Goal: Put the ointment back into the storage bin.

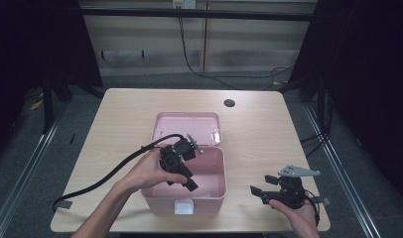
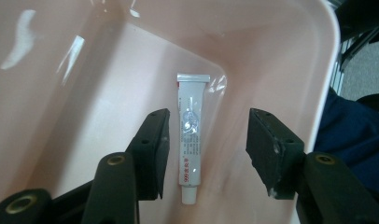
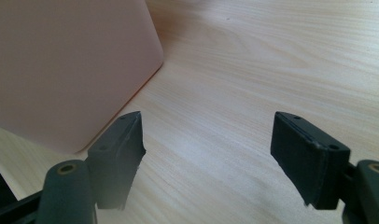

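Observation:
A pink plastic box (image 1: pixel 217 196) stands open on the wooden table, its lid (image 1: pixel 187 127) leaning back behind it. A small white tube (image 2: pixel 190 135) with red print lies flat on the box floor. My left gripper (image 1: pixel 188 179) reaches down into the box, open, with the tube lying between its fingers (image 2: pixel 152 154) but untouched. My right gripper (image 1: pixel 263 188) rests open above the table to the right of the box, nothing between its fingers (image 3: pixel 309 158). The box wall (image 3: pixel 61 65) shows at the left of the right gripper view.
A dark round hole (image 1: pixel 229 103) sits in the table near its far edge. A white latch (image 1: pixel 183 207) is on the box's front wall. The left gripper's black cable (image 1: pixel 98 183) trails across the table's left side. Bare tabletop (image 3: pixel 253 74) lies ahead of my right gripper.

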Tool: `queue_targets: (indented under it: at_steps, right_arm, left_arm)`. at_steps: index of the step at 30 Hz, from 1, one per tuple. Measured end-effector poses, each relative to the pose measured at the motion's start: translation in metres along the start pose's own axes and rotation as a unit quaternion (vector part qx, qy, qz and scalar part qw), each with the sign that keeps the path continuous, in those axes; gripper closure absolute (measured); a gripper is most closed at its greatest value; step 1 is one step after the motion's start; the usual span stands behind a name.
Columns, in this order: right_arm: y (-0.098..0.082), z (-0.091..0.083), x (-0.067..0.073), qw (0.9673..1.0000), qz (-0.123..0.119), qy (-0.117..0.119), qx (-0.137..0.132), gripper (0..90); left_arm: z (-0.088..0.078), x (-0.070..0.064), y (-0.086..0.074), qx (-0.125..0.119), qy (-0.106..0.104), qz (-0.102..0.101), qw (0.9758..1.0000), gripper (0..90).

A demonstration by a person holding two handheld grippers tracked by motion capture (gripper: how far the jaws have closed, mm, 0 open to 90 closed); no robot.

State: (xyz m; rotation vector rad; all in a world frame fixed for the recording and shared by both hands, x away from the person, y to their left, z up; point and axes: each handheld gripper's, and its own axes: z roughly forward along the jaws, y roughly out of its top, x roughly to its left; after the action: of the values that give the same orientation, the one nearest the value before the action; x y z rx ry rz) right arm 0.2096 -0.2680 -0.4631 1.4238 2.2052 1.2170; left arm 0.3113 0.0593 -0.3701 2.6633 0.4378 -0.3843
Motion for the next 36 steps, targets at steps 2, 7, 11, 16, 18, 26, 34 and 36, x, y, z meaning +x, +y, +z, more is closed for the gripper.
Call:
queue_targets:
  at_steps: [2, 7, 11, 16, 18, 26, 34, 36]
  right_arm:
    - [0.0, 0.0, 0.0, 1.0, 0.001, 0.0, 0.0, 25.3]
    - [0.0, 0.0, 0.0, 1.0, 0.001, -0.001, 0.001, 25.4]
    - [0.0, 0.0, 0.0, 1.0, 0.0, -0.001, 0.001, 25.4]
    - [0.0, 0.0, 0.0, 1.0, 0.001, -0.001, 0.0, 25.3]
    - [0.0, 0.001, 0.0, 1.0, 0.001, -0.002, 0.001, 25.3]
    - [0.0, 0.0, 0.0, 1.0, 0.002, -0.003, 0.001, 25.3]
    - [0.0, 0.001, 0.001, 1.0, 0.001, -0.001, 0.003, 25.3]
    - [0.0, 0.001, 0.001, 1.0, 0.002, -0.002, 0.003, 25.4]
  left_arm:
    - [-0.004, 0.002, -0.004, -0.006, 0.005, 0.002, 1.0, 49.5]
    - [-0.014, 0.004, -0.016, -0.022, 0.013, -0.011, 0.9996, 48.3]
    - [-0.026, 0.005, -0.028, -0.045, 0.017, -0.015, 0.9987, 45.9]
    - [-0.036, 0.005, -0.044, -0.091, 0.017, -0.016, 0.9956, 45.3]
    - [-0.039, 0.006, -0.048, -0.097, 0.019, -0.019, 0.9949, 44.9]
    - [-0.053, 0.006, -0.063, -0.135, 0.031, -0.027, 0.99, 41.6]
    - [-0.069, -0.001, -0.081, -0.166, 0.039, -0.033, 0.9849, 37.4]
    - [-0.072, -0.002, -0.087, -0.182, 0.05, -0.037, 0.9812, 37.8]
